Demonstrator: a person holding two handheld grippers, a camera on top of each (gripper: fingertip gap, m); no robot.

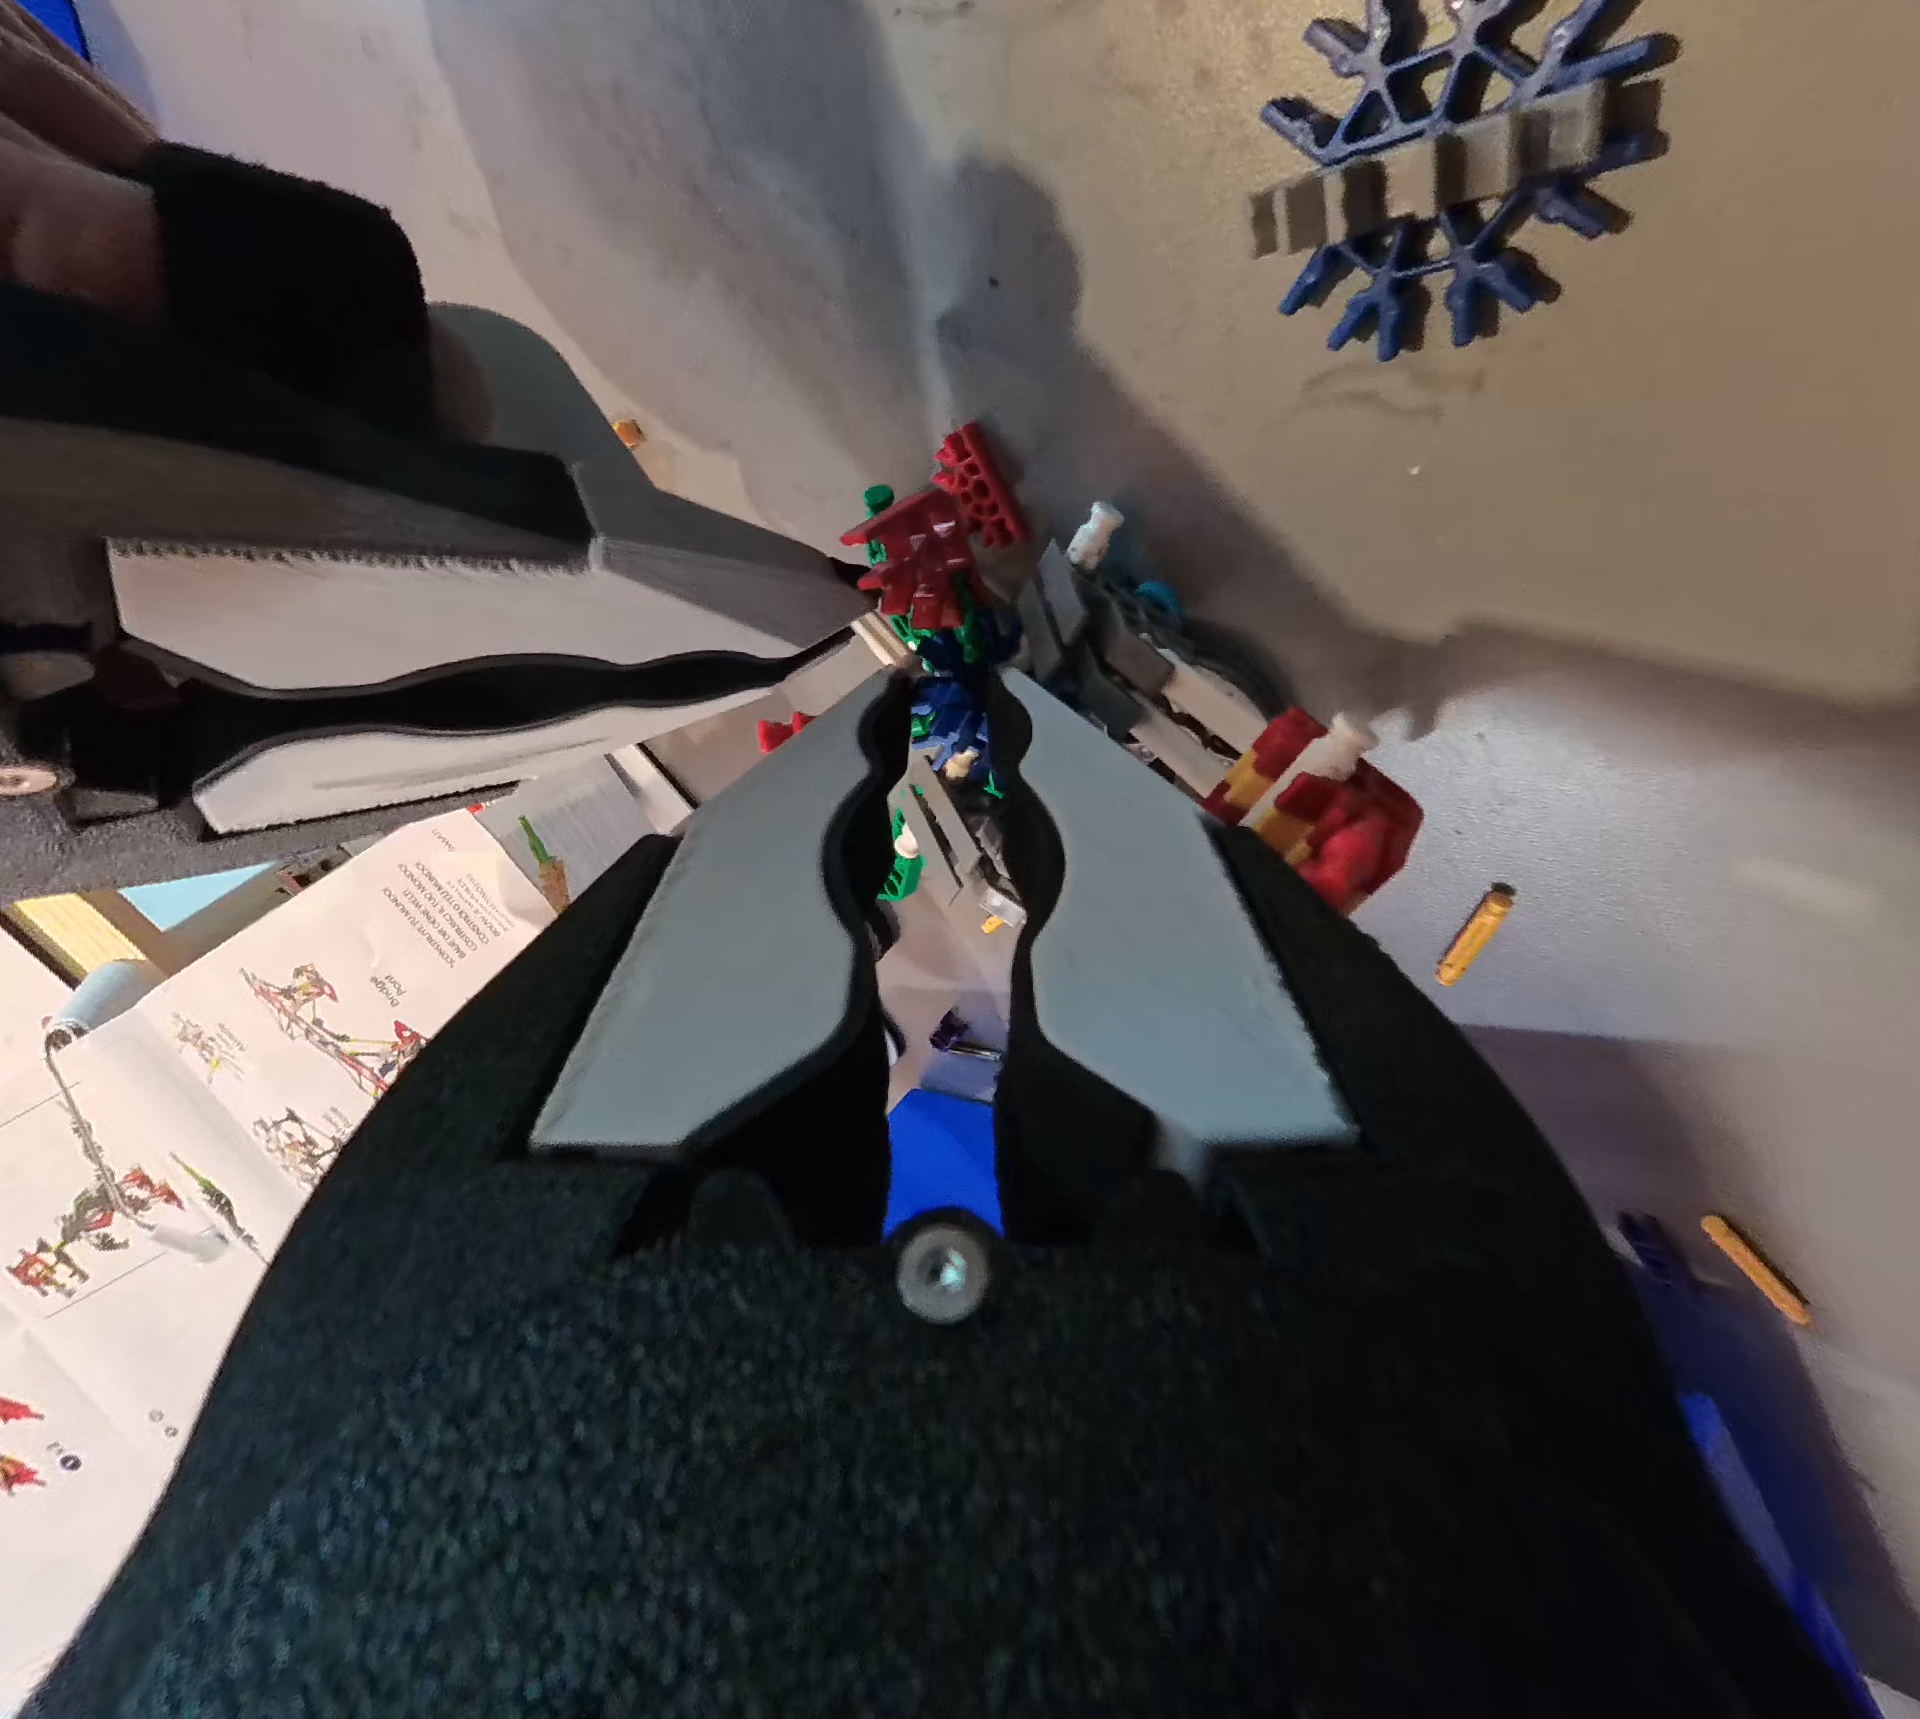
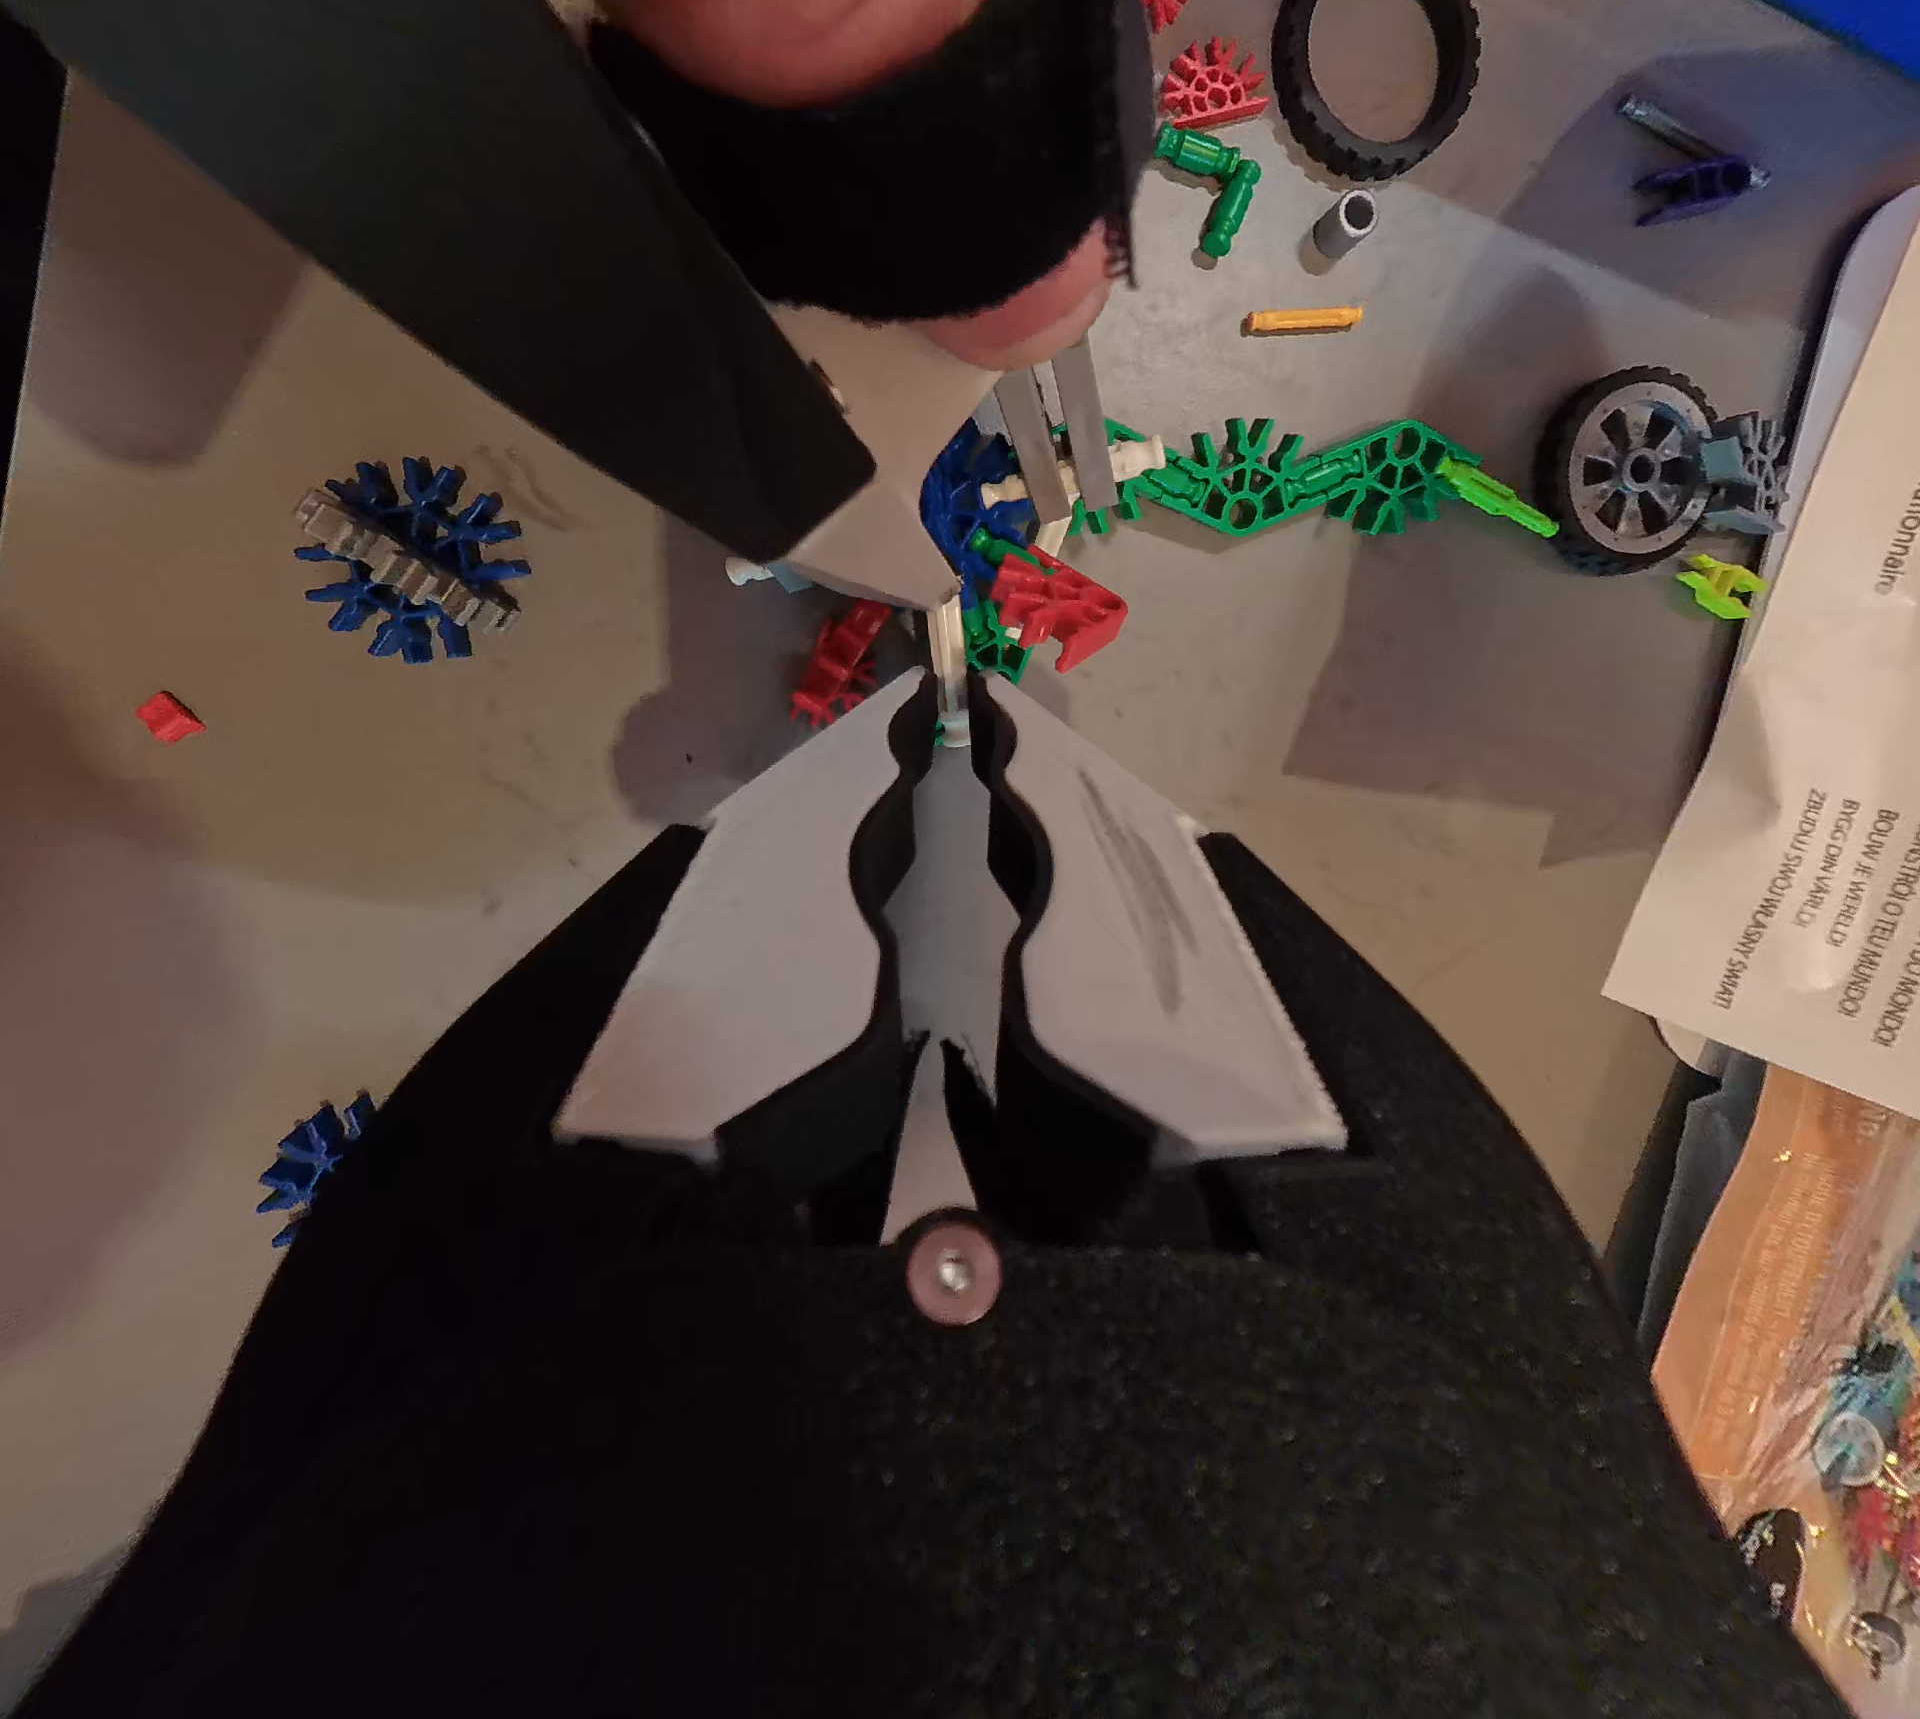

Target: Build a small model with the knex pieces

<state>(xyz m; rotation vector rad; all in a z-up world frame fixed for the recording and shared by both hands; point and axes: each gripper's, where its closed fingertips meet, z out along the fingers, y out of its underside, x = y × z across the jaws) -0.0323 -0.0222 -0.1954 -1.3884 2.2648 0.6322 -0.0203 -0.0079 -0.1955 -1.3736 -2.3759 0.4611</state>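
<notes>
We see our left tongs (image 1: 940, 682) narrowed around a toy model (image 1: 951, 713) of spiky plastic connectors held over the grey tabletop (image 1: 1558, 526). Our right tongs (image 2: 948, 693) pinch a white rod (image 2: 948, 641) on it. Only the right wrist view shows a ribbed black tyre (image 2: 1374, 64) and green chain (image 2: 1299, 474); the left shows the pictured side of an instruction sheet (image 1: 208, 1098), its writing left unquoted.

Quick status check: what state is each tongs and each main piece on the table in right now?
Right tongs: shut on white rod.
White rod: gripped, joined to toy model.
Left tongs: nearly closed around toy model.
Toy model: held between both tongs.
Loose tyre: flat, unmounted.
Wheel: tyre fitted, on green chain.
</notes>
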